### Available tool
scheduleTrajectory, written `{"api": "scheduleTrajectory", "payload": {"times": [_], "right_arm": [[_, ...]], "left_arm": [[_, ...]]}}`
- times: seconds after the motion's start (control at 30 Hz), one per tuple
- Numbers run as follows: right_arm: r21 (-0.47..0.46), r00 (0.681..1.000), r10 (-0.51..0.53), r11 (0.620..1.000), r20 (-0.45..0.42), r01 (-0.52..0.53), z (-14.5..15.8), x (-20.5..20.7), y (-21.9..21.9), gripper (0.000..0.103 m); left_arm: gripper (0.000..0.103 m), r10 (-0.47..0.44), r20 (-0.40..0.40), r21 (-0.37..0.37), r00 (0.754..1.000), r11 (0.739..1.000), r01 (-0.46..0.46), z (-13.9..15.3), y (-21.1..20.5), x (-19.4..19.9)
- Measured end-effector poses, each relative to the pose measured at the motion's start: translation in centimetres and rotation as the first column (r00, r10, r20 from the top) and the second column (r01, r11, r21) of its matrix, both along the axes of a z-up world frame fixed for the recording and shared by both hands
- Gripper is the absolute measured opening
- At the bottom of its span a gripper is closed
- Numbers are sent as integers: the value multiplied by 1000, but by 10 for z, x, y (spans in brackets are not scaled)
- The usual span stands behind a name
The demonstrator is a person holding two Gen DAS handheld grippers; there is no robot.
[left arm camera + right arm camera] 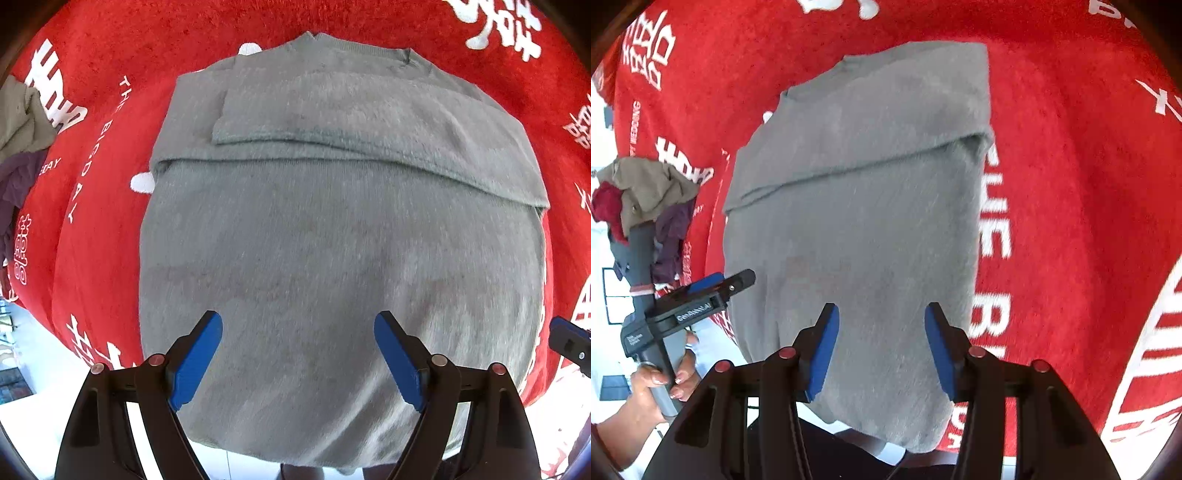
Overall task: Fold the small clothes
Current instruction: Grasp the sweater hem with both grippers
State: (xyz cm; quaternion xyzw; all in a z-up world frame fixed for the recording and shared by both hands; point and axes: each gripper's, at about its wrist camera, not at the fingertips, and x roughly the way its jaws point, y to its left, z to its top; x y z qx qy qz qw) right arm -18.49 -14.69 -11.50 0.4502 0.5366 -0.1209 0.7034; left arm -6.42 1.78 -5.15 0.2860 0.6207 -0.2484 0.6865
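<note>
Two grippers, both with jaws apart and holding nothing. Left gripper (298, 360) hovers over the near half of the grey sweater (332, 240); right gripper (881, 350) hovers over the same garment nearer its right edge. In the right wrist view the left gripper (713, 291) shows from the side, held in a hand (661, 384) at the garment's left edge; whether it touches cloth cannot be told.

Sweater lies flat on the red cloth (103, 258) with white lettering that covers the table, neckline away from the person, hem hanging a little over the near edge. Sleeves look already folded inward: a layered band crosses the chest, with a folded edge running side to side. Judgement: side folds are done, and the body is left long so the hem can be taken up toward the collar.

Open jaws above the lower body fit that reading, one per side so the hem lifts evenly. Next move likely calls for dropping to the hem corners, pinching both layers, carrying them up over the band. Knit looks soft and thick; it may sag between grips.

Pile of other clothes (646, 206) sits on the far left, well apart, presumably waiting their turn.
</note>
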Motion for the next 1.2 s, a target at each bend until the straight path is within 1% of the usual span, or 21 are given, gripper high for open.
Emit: {"api": "scheduleTrajectory", "payload": {"times": [0.07, 0.13, 0.2, 0.23, 0.27, 0.3, 0.33, 0.37, 0.43, 0.53, 0.6, 0.7, 0.73, 0.77, 0.83, 0.9, 0.97, 1.03, 1.07, 1.13, 1.2], "right_arm": [[-2, 1000, -1, 1000, -3, 1, 1, -2, 10, 57], [-7, 1000, -12, 1000, -5, 12, 3, -5, 24, 59], [-6, 1000, -14, 1000, -7, 14, 5, -8, 35, 61], [-5, 1000, -4, 1000, -15, 4, 5, -8, 46, 62], [-6, 1000, 2, 1000, -21, -2, 4, -7, 52, 63], [-10, 1000, 10, 1000, -29, -10, 5, -7, 62, 63], [-13, 999, 16, 1000, -29, -16, 7, -7, 71, 66], [-12, 1000, 18, 1000, -23, -18, 9, -8, 78, 72], [1, 1000, 10, 1000, 8, -10, 11, -14, 94, 82], [13, 1000, -8, 1000, -12, 8, 6, -28, 108, 82], [18, 999, -18, 1000, -28, 19, 2, -40, 115, 82], [40, 996, -54, 998, -69, 57, -9, -67, 124, 82], [56, 993, -73, 995, -89, 78, -17, -79, 127, 82], [67, 992, -83, 994, -100, 90, -23, -87, 129, 82], [83, 988, -93, 991, -123, 104, -36, -98, 132, 82], [103, 984, -96, 988, -149, 112, -51, -108, 133, 82], [125, 983, -87, 986, -163, 108, -68, -116, 135, 82], [158, 984, -69, 983, -165, 95, -88, -119, 136, 82], [168, 985, -64, 982, -160, 91, -92, -119, 136, 82], [211, 989, -39, 975, -140, 68, -106, -116, 136, 83], [241, 991, -14, 969, -132, 46, -111, -115, 141, 83]], "left_arm": [[85, -11, 6, -9, 1000, 1000, 11, 0, 10, -1], [85, -19, -6, -22, 1000, 1000, 19, 0, 23, 1], [86, -12, -18, -57, 1000, 998, 11, 4, 40, 0], [90, -8, -26, -74, 1000, 997, 6, 7, 49, 0], [103, -2, -43, -93, 999, 996, -2, 9, 61, -1], [103, 2, -54, -110, 999, 994, -8, 10, 70, -2], [103, 1, -75, -121, 997, 993, -10, 10, 79, -2], [103, -5, -93, -120, 996, 993, -7, 9, 89, -2], [103, -9, -106, -97, 994, 995, -2, 5, 107, -3], [103, -8, -114, -73, 993, 997, -1, 0, 135, -3], [103, 3, -104, -57, 995, 998, -9, -6, 154, 0], [103, -9, -115, -22, 993, 1000, 7, -22, 175, 4], [103, -12, -125, -13, 992, 1000, 10, -29, 181, 5], [103, -17, -151, -11, 988, 1000, 15, -37, 187, 6], [103, -25, -214, -39, 977, 999, 18, -49, 195, 7], [103, -31, -276, -89, 961, 996, 7, -63, 200, 6], [103, -46, -309, -111, 950, 994, 12, -74, 201, 2], [103, -71, -324, -137, 943, 990, 27, -80, 199, -8], [103, -82, -330, -148, 940, 988, 34, -84, 197, -11], [103, -87, -316, -164, 945, 986, 36, -86, 196, -13], [103, -93, -318, -186, 943, 982, 34, -85, 199, -14]]}}
